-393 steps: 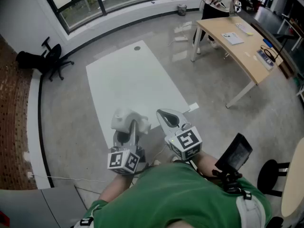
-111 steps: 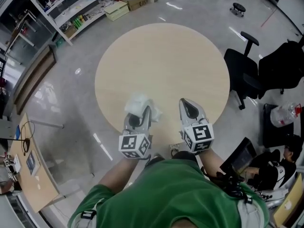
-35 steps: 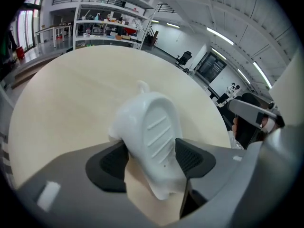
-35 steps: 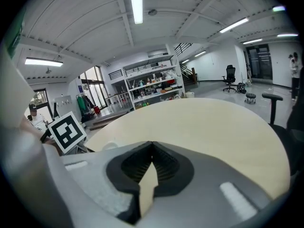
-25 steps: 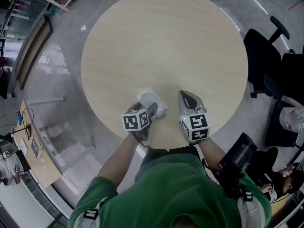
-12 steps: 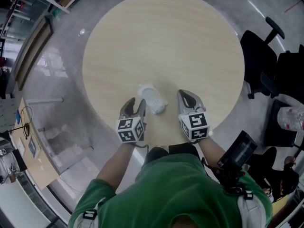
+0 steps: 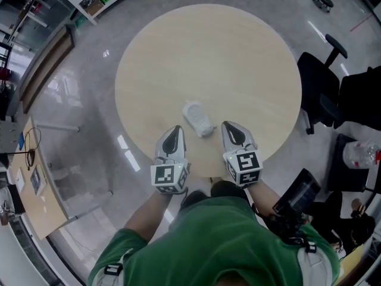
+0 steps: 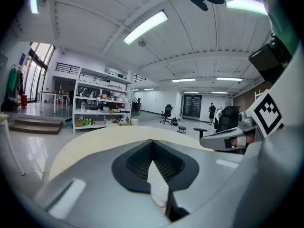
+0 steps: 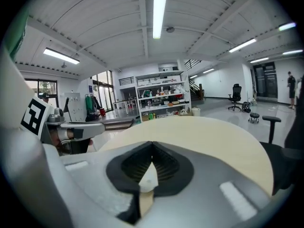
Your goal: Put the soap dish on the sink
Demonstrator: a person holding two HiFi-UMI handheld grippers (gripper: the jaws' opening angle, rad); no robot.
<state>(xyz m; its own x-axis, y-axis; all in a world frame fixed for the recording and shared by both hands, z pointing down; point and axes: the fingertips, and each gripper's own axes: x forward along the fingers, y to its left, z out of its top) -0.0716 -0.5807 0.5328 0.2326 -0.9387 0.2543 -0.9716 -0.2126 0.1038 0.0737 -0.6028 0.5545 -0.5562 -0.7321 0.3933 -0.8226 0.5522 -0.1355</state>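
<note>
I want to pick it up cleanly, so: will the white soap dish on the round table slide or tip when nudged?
The soap dish looks small and pale, so probably light. The round table looks smooth, so a nudge would likely slide it. It lies low, so tipping seems unlikely.

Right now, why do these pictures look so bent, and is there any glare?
Head view: a wide lens bows the room round the table; lamp reflections glare on the glossy floor. Left and right gripper views: fisheye circles with black corners, a ceiling lamp very bright.
</note>
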